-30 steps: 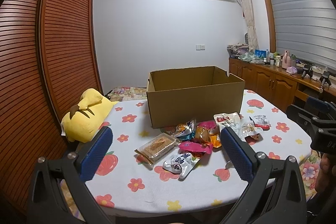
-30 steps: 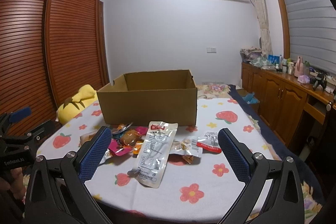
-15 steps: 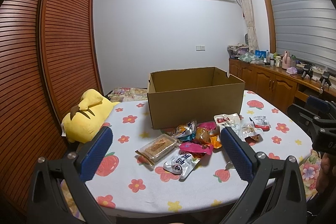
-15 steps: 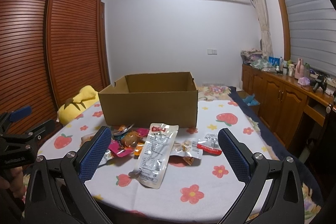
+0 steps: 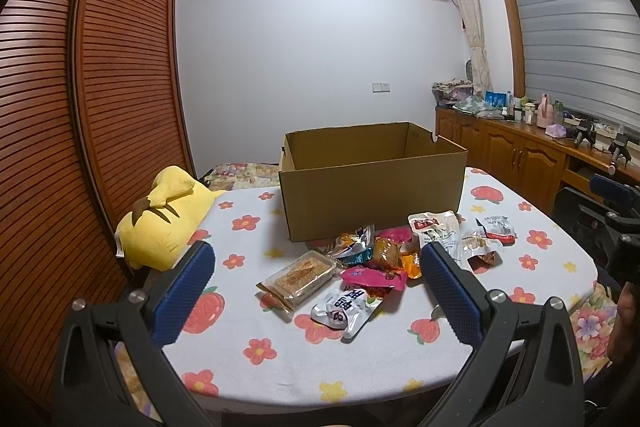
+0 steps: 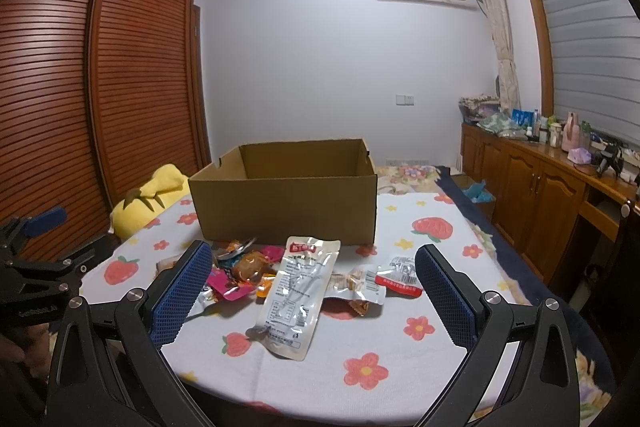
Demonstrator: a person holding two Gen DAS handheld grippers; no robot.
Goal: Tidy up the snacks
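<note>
Right wrist alone shows blue bedding [image 6: 460, 183]; both grippers [image 5: 316, 287] [image 6: 308, 291] gape wide, empty

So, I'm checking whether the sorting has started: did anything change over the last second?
Barely. The right gripper drifted slightly, so its view of the box shifted a little; nothing was gripped or released. Both grippers, the left too, stay open and empty, and the snacks lie in the same pile in front of the box on the table.

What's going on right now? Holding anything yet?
Left gripper and right gripper: jaws open, empty. Snack packets loose on the table, in front of the cardboard box. Nothing in the way.
</note>
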